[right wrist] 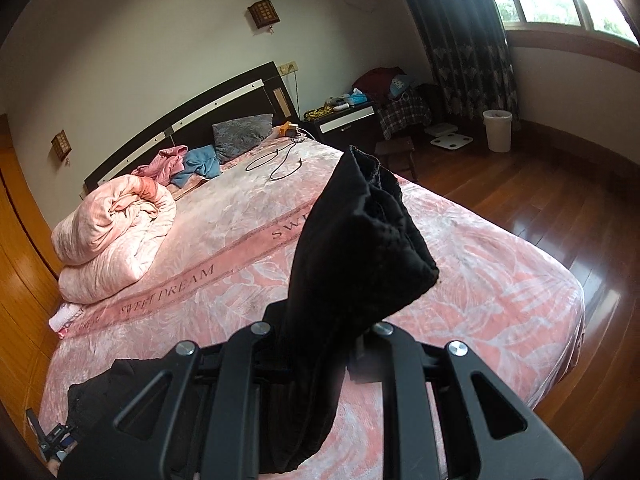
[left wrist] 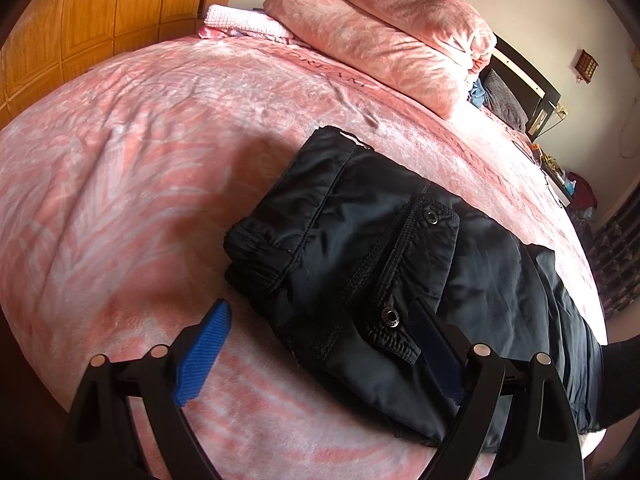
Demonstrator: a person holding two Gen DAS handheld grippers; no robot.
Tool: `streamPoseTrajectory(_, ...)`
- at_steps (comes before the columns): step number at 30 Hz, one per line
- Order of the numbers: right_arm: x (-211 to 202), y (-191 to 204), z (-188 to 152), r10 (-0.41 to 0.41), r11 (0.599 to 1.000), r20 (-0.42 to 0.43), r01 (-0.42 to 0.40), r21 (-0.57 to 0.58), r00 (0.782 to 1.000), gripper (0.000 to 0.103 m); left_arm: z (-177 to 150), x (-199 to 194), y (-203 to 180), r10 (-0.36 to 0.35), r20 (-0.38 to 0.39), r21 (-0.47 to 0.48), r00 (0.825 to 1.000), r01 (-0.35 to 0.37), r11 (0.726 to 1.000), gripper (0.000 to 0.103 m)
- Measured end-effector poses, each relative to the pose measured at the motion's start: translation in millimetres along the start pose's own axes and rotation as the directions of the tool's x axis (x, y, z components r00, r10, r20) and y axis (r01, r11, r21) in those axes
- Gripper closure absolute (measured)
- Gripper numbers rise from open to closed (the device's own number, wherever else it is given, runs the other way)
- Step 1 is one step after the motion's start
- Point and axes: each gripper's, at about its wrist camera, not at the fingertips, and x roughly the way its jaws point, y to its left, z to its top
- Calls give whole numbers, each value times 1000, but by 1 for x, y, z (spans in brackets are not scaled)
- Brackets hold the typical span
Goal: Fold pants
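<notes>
Black pants [left wrist: 360, 256] with snap pockets lie partly folded on the pink bed cover [left wrist: 120, 184]. My left gripper [left wrist: 320, 328] is open just above them; its blue left finger [left wrist: 202, 356] is over the cover and its right finger [left wrist: 434, 344] rests on the pants near a pocket flap. My right gripper [right wrist: 320, 332] is shut on the pants' leg end [right wrist: 360, 248], which sticks up between its jaws above the bed. The rest of the pants [right wrist: 104, 392] trails to the lower left, where the left gripper [right wrist: 52, 436] shows.
A rolled pink quilt [left wrist: 392, 36] [right wrist: 116, 228] lies near the headboard [right wrist: 180, 128], with loose clothes [right wrist: 180, 164], a grey pillow [right wrist: 240, 132] and a black cable [right wrist: 276, 164]. A wooden wardrobe [left wrist: 100, 20] stands on the left. A nightstand [right wrist: 344, 120], stool [right wrist: 396, 152], bin [right wrist: 497, 130] and wooden floor [right wrist: 560, 208] are right.
</notes>
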Motion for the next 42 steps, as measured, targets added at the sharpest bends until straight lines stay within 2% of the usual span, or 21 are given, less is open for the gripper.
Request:
streamPoseTrajectory(8, -8, 38, -3, -51, 990, 37, 55, -126, 998, 87, 0, -1, -4, -9, 9, 23, 1000, 9, 1000, 12)
streamPoseTrajectory(18, -12, 83, -11, -72, 957, 88, 94, -274, 993, 87, -1, -1, -6, -13, 9, 31, 1000, 13, 999, 12)
streamPoseTrajectory(42, -8, 145, -27, -70, 881, 152, 132, -455, 986, 87, 2, 0, -4, -19, 6, 19, 1000, 19, 1000, 12)
